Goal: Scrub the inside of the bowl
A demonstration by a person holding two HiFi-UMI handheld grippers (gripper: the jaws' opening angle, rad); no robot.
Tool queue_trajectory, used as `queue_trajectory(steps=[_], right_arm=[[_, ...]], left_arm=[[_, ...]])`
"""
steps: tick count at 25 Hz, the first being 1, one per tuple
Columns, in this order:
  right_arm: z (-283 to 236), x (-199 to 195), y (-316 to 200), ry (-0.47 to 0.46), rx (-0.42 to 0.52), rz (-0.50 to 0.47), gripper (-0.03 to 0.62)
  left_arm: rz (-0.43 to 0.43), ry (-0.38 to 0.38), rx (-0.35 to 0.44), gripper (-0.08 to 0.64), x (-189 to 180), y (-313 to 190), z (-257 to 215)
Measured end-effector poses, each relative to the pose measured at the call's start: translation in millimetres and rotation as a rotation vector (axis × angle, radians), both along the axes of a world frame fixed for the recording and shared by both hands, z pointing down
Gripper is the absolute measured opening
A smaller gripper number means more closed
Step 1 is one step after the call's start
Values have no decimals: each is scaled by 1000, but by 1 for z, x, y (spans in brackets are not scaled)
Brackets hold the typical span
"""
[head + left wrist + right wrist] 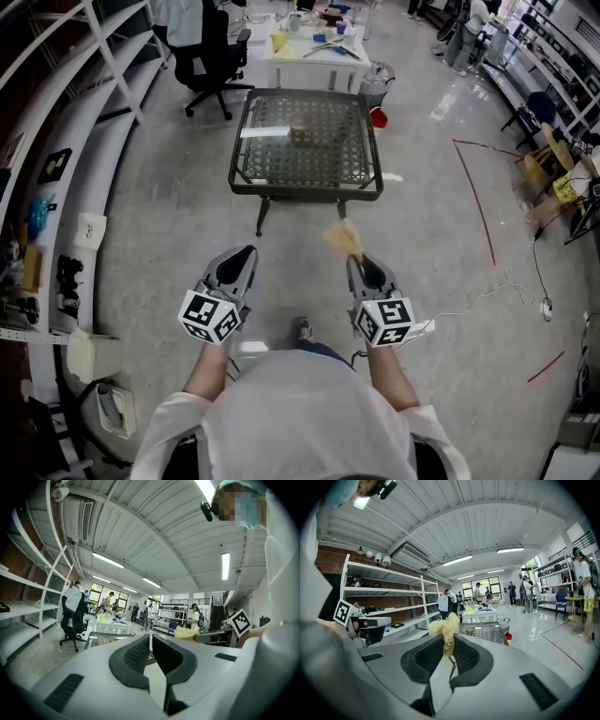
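Right gripper (449, 644) is clamped on a yellow fibrous scrubber (446, 626); left gripper (150, 639) is closed, empty. The bowl (301, 134) sits on the mesh table (281, 188), well ahead, about equally far from both

The bowl (302, 134) on the low table (300, 193) is small and soft, and its inside cannot be made out. In the head view, the scrubber (343, 237) clamped in the right gripper (353, 262) is a yellow blur. Clutter on the far desk (319, 47) is too small to identify. The shelves (98, 159) run off the left edge. The torso (300, 412) hides the person's legs.
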State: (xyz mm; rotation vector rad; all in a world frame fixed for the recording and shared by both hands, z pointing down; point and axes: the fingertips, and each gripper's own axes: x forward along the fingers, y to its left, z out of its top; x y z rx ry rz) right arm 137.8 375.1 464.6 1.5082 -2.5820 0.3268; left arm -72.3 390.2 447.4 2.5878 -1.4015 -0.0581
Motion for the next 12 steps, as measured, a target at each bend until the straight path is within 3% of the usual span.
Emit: queue_trajectory(steps=[12], right_arm=[[5,20,-83,-11,-4,-76,69]], left_arm=[[-91,11,-15,44,18,-66,6]])
